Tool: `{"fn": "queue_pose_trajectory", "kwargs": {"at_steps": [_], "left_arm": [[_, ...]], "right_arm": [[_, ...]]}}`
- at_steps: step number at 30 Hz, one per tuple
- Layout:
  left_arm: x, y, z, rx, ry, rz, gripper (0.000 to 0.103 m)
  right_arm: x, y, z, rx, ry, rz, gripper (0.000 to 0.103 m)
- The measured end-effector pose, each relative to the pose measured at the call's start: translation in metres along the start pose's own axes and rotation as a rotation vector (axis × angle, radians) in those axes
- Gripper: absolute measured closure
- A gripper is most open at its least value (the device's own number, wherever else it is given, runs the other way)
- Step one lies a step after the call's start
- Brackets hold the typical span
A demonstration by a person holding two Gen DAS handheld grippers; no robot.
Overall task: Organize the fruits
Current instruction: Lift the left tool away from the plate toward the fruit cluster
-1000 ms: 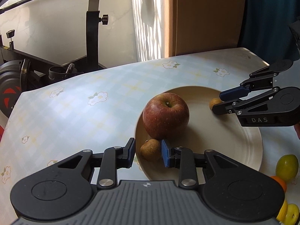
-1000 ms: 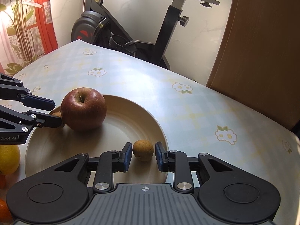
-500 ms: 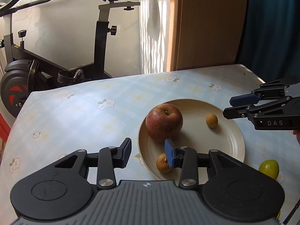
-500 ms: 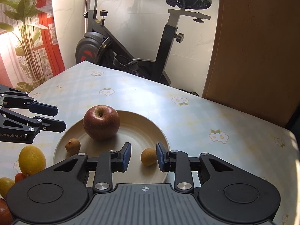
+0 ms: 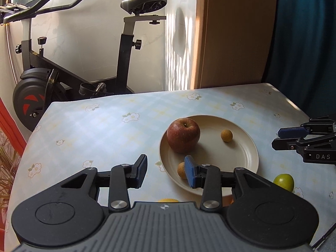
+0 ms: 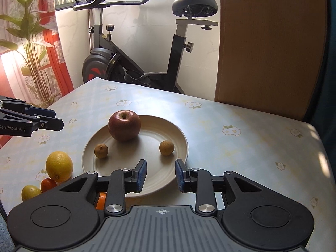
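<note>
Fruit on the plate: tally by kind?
Red apple: 1
Small brown fruit: 2
Total on the plate: 3

Red apple [image 6: 124, 125] upright on cream plate [image 6: 178, 134], two small brown fruits [image 6: 101, 150] [image 6: 166, 147] apart (loose citrus [image 6: 59, 166] beside plate)
</note>
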State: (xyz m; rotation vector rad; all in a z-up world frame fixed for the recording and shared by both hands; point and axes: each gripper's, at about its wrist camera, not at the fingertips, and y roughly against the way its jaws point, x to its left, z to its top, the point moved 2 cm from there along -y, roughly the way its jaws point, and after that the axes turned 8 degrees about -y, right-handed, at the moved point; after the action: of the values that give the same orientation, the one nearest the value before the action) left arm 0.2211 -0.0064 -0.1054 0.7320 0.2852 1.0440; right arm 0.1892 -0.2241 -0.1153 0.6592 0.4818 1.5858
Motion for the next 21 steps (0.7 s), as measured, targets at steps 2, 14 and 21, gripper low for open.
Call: {"fn": "queue_pose_trajectory", "kwargs": {"at_steps": [2, 14, 21], "left_arm": [[0.001, 0.004, -0.001, 0.000, 0.013, -0.006, 0.062], [0.003, 0.021, -0.018, -0.003, 0.070, -0.011, 0.062], [0.010, 0.032, -0.031, 0.000, 0.108, -0.008, 0.062]], "right_arm": [[0.001, 0.004, -0.005, 0.005, -0.001, -0.002, 0.075], [0.004, 0.032, -0.034, 0.004, -0.053, -0.013, 0.075], [0.012, 0.043, -0.054, 0.012, -0.057, -0.016, 0.074]]}}
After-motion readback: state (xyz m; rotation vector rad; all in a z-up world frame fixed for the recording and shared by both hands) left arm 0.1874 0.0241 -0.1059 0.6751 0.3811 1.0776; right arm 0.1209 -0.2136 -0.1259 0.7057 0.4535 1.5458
